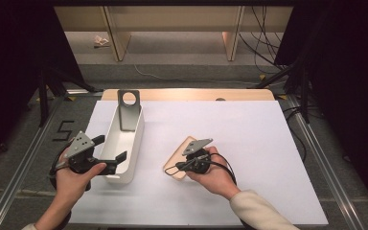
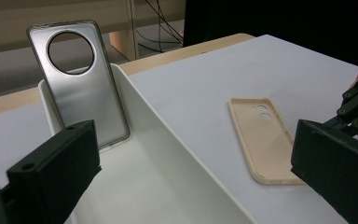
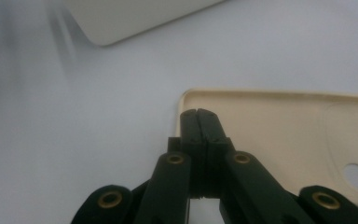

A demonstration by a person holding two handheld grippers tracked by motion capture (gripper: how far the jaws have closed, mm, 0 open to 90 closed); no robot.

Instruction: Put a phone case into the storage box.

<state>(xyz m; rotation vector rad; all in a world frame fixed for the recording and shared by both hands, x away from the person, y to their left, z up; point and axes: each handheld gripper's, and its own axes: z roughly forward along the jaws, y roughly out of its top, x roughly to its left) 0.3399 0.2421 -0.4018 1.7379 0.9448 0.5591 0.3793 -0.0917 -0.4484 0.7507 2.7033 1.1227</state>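
Closed jaws of the right gripper (image 3: pixel 199 113) overlap the beige phone case (image 3: pixel 279 135), lying flat, camera holes away.

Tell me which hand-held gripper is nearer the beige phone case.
Right. The right hand-held gripper sits shut at the beige phone case corner; the left hand-held gripper straddles the white bin wall.

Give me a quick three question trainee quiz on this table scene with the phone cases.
1. True or false: the grey case lies flat on the table.
2. The right gripper's jaws are: A) wide open B) shut C) clamped on the bin.
3. What does the beige case rest on?

Key:
1. False; it stands leaning against the end wall of the white bin.
2. B, shut over the beige case's corner.
3. The white table cover, beside the bin.
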